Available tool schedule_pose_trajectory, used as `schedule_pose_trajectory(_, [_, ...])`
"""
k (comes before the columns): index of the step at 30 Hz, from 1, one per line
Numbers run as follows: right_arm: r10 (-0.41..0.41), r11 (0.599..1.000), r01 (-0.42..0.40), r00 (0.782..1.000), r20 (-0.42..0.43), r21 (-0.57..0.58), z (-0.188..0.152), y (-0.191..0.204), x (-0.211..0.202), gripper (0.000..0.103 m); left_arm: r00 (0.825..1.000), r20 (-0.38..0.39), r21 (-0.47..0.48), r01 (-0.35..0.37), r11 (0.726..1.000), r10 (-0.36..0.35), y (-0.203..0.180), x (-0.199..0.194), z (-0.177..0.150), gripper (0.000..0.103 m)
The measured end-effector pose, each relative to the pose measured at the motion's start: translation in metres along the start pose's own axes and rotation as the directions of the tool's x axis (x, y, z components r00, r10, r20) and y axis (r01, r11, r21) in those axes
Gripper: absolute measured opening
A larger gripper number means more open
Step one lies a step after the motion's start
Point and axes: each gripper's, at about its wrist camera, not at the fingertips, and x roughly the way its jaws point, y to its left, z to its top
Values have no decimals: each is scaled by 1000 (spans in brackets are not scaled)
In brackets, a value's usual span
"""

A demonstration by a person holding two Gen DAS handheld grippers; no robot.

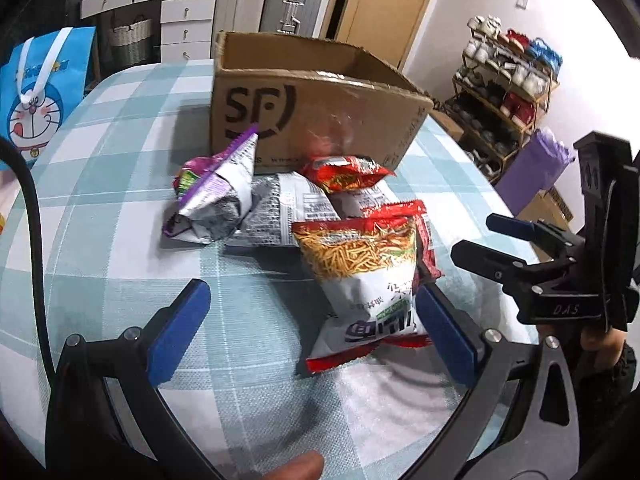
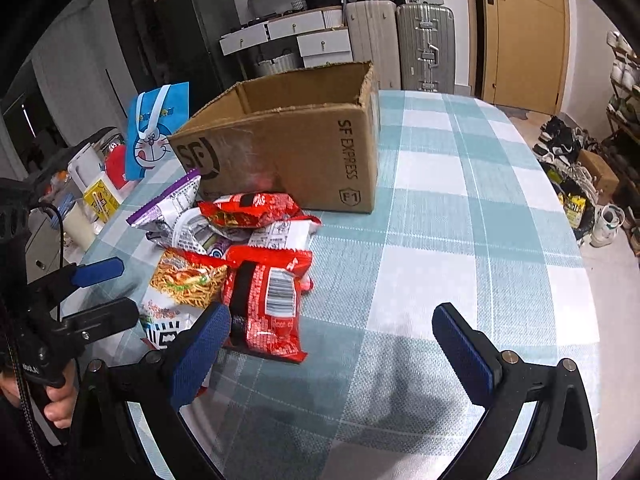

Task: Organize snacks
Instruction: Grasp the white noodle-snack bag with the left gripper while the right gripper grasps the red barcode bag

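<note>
Snack packets lie heaped on the checked surface (image 2: 460, 208) just in front of an open cardboard box (image 1: 320, 112), whose inside is hidden by its near wall. The left hand-held gripper (image 1: 312, 332) is spread wide, its right pad touching the edge of the noodle-snack packet (image 1: 360, 276), its left pad well clear; nothing is pinched. The right hand-held gripper (image 2: 332, 344) is also spread and empty, its left pad beside the red packet (image 2: 268, 300), which lies at the near edge of the heap.

The step in hand appears to be the approach to a first pick. The next move probably calls for centring one packet between the pads, closing gently on the crinkly film, then lifting it over the box rim.

The purple-edged packet (image 1: 216, 196) and its neighbours overlap, so their count and printing are hard to make out.
</note>
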Motion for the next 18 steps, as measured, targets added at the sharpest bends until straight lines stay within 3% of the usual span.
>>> schedule_pose_trajectory(6, [-27,1000,27,999,-16,-6,-4,0,5,103,999,-46,-5,24,1000,-24,-6,19,1,100])
schedule_pose_trajectory(10, [-26,1000,26,1000,-13,-11,-5,0,5,103,994,-81,-40,68,997,-71,-5,32,2,84])
schedule_pose_trajectory(13, [-21,1000,20,1000,-17,-8,-4,0,7,103,993,-79,-61,86,994,-90,-3,37,2,81])
schedule_pose_trajectory(15, [-20,1000,20,1000,-21,-9,-4,1,9,103,990,-78,-85,115,990,-121,-1,41,4,74])
schedule_pose_trajectory(18, [-14,1000,14,1000,-26,-6,-5,1,10,103,982,-64,-95,171,981,-178,0,42,2,52])
